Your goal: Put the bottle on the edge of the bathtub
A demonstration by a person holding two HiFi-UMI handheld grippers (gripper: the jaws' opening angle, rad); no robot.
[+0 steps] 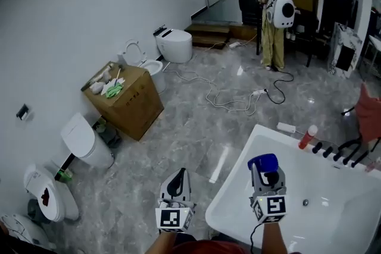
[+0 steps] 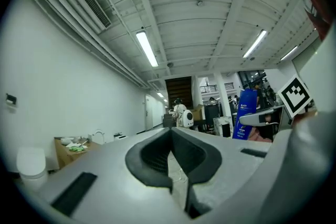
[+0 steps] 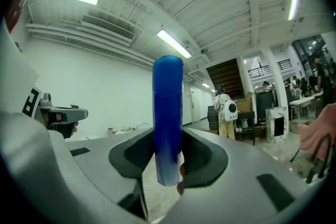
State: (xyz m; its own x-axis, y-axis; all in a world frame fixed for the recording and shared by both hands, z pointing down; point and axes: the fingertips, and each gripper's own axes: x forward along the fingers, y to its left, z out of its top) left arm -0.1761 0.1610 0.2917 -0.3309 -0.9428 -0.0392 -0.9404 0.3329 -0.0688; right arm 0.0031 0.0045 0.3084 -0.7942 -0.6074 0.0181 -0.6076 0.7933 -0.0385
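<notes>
Now | right tongs clamp blue bottle | left tongs closed, empty

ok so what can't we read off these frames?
- Blue bottle: the right gripper view shows only a plain side. Its print faces the left gripper view but is too small to read.
- Bathtub: the near and right rims are cut off by the head view's edges, and the right claw covers part of the basin.
- Red item on the far rim: too small in the head view to identify.
</notes>
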